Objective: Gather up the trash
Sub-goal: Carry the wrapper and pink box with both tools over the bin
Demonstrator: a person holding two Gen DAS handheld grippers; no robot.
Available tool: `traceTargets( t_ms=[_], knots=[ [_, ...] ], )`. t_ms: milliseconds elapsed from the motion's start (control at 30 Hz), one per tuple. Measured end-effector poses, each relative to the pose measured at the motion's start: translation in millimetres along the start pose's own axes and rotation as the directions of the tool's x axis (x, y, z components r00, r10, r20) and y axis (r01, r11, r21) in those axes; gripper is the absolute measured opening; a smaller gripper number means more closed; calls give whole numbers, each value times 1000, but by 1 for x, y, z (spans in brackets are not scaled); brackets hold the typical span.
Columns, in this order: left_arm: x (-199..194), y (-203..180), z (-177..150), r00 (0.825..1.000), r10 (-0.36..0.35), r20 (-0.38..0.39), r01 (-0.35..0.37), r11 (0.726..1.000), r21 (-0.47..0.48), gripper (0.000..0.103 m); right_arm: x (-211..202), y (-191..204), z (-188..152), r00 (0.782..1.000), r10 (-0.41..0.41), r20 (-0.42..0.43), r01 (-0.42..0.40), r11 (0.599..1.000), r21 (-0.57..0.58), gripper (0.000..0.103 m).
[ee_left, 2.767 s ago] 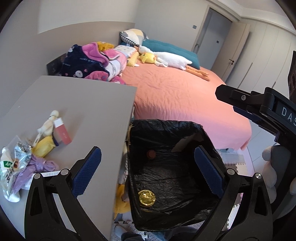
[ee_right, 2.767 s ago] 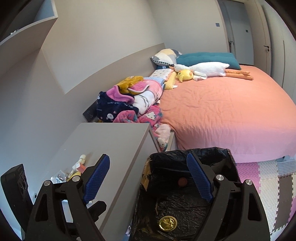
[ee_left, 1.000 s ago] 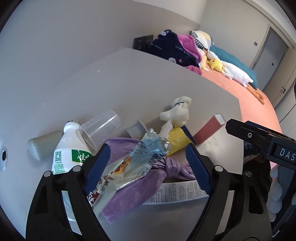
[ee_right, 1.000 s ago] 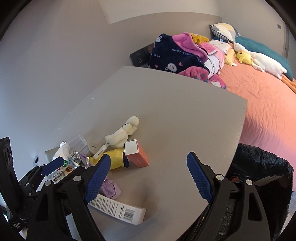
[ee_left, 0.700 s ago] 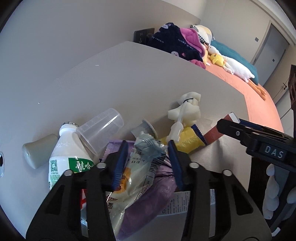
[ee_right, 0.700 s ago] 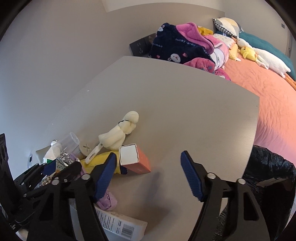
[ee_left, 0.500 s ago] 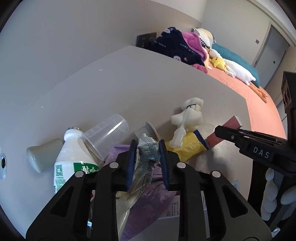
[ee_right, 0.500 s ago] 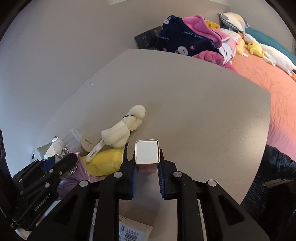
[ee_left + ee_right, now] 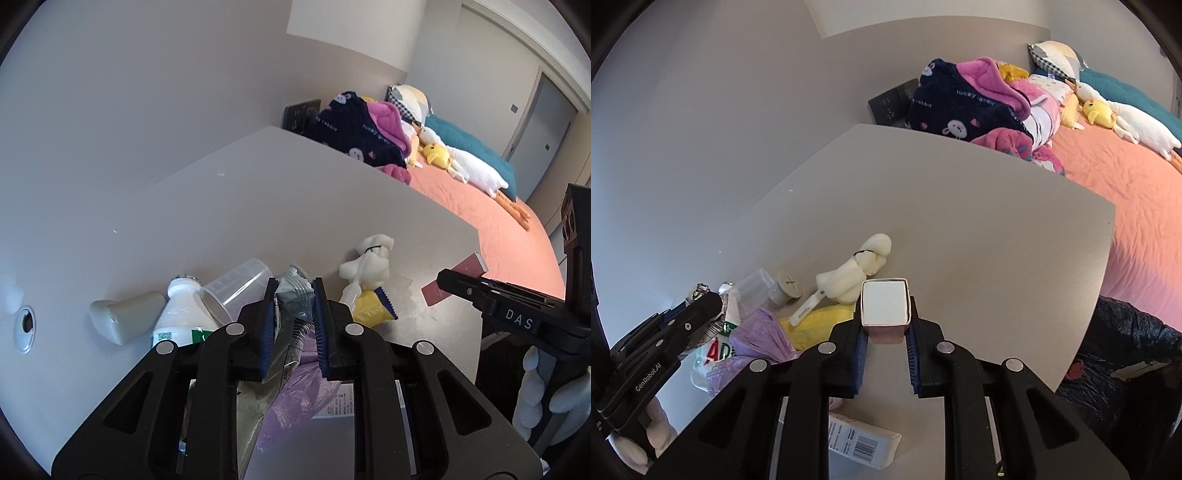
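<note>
Both tools are gripping now, the left tool [image 9: 293,325] pinching the foil wrapper [image 9: 291,295] and the right tool [image 9: 884,347] clamping the pink carton [image 9: 885,314], so lifting each straight up before swinging right to the black bin bag [image 9: 1123,350] looks the clean way.

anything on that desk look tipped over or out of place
Yes. A clear plastic cup lies on its side against the white bottle among wrappers on the grey desk. A cream plush toy sits in the litter, though it does not look like trash.
</note>
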State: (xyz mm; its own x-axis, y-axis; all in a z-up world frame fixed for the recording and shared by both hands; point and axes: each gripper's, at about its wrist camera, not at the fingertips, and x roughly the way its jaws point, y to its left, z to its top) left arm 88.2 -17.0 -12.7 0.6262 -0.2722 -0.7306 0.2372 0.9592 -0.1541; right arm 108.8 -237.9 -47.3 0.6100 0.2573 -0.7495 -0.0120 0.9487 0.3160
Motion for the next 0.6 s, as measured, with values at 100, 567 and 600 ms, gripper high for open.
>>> traceTargets(
  t_ms=[100,567,600],
  knots=[
    [-13,-7,1,1000,-4,21,4,1000,12,18,-12,-1,-2,1000,3,18,-3,1000,2,20],
    [-39,-55,0,996,-69,55,65,995,71,18,-75,-22,-22,995,-9,97,7,1000,26,20],
    [-39,-58,0,995,-79,53,75,994,76,18,-78,-23,-23,995,-11,101,9,1000,28,20]
  ],
)
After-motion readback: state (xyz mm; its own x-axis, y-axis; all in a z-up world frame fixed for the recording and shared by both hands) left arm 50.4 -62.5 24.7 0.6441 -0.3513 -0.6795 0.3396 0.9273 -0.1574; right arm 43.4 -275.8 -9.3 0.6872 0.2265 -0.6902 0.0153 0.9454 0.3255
